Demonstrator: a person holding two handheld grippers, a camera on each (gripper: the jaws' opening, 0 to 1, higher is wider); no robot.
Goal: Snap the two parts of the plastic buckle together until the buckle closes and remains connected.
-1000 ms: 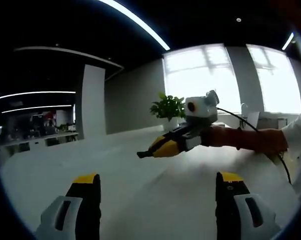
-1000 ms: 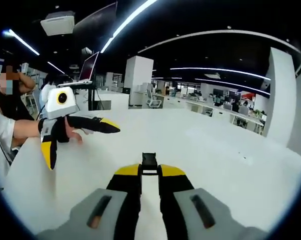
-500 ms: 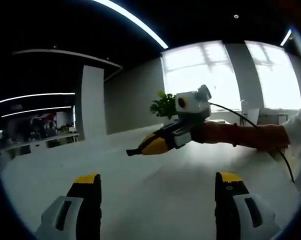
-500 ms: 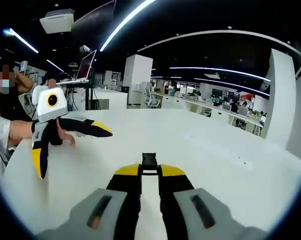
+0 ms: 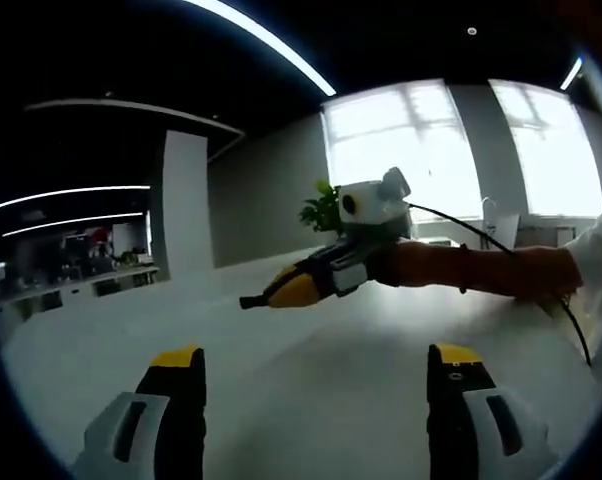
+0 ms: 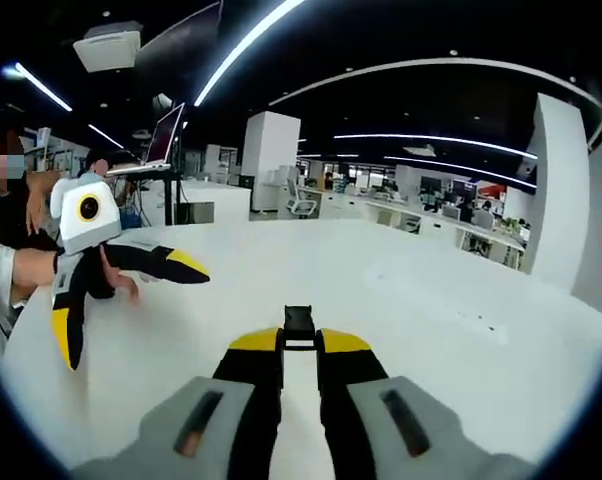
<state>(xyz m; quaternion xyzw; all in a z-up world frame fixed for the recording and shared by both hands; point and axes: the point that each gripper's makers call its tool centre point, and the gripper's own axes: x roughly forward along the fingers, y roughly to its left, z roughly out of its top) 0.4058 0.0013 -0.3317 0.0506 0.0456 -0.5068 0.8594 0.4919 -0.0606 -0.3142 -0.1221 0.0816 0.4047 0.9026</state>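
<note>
A: Right yellow-tipped gripper pinches a small black plastic buckle part; left yellow-tipped gripper gapes wide, empty.

B: Mating part unseen above the white table. Risk: thin tip-hold lets it twist during snapping.

The right tongs have yellow tips over black jaws, with grey bodies behind that carry dark slots. The buckle part pinched between those tips is black. The left tongs show the same scheme: yellow caps, black jaws, pale grey housings with dark slots. Seen from the right gripper view, the left tongs are black with yellow ends. In the left gripper view, the right tongs are yellow running to a black tip. The desk is plain white, without pattern. The plant at the desk's far edge is green. A white sleeve sits beside a reddish-orange forearm.
</note>
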